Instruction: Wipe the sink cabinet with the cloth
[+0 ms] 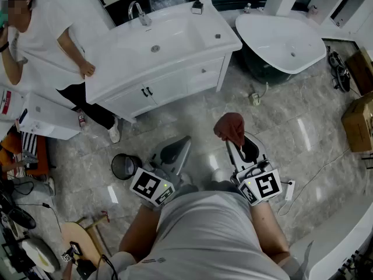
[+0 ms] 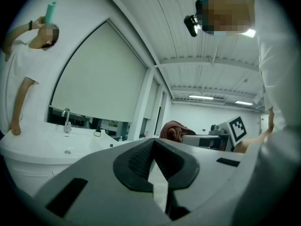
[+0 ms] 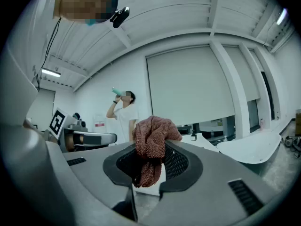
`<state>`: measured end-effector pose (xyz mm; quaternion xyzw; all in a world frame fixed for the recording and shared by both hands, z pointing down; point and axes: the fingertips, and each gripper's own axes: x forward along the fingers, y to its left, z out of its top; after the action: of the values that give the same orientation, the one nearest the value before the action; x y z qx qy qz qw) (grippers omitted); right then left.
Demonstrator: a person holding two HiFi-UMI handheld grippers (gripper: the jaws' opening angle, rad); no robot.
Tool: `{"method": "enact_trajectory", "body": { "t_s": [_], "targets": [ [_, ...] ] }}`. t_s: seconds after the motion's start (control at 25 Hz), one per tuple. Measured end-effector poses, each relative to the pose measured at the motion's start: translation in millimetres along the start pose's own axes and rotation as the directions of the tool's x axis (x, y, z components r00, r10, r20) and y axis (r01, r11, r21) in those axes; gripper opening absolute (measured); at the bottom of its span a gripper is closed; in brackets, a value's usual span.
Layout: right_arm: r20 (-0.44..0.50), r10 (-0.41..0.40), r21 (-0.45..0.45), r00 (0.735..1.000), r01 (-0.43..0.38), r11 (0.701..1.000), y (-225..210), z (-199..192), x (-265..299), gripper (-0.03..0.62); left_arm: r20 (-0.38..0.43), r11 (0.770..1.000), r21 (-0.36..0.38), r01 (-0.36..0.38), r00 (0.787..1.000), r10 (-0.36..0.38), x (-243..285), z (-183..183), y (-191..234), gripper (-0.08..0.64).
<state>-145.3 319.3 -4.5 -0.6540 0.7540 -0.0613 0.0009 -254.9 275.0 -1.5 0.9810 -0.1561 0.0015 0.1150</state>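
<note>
Head view: one cloth clamped in right gripper jaws; left gripper jaws together, empty; one sink cabinet.

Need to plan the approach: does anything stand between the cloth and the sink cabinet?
Nothing visible does. The cloth, in the right tongs, faces bare floor up to the cabinet doors. A person stands at its left end, off that path.

Person in a white shirt at ten o'clock, drinking from a teal bottle, white freestanding bathtub at one o'clock, black cables at two o'clock, cardboard box at three o'clock, small black bin at eight o'clock, grey marbled floor.
</note>
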Motion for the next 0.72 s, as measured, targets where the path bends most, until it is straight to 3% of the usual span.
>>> {"method": "enact_trajectory", "body": {
  "t_s": [0.72],
  "targets": [
    [0.031,0.081,0.038,0.996,-0.082,0.996,-61.6,3.8,-31.4,0.11,-0.036,0.998,-0.002,-0.063,0.997,0.063,60.1,-12.5,-47.7,0.011]
  ]
}}
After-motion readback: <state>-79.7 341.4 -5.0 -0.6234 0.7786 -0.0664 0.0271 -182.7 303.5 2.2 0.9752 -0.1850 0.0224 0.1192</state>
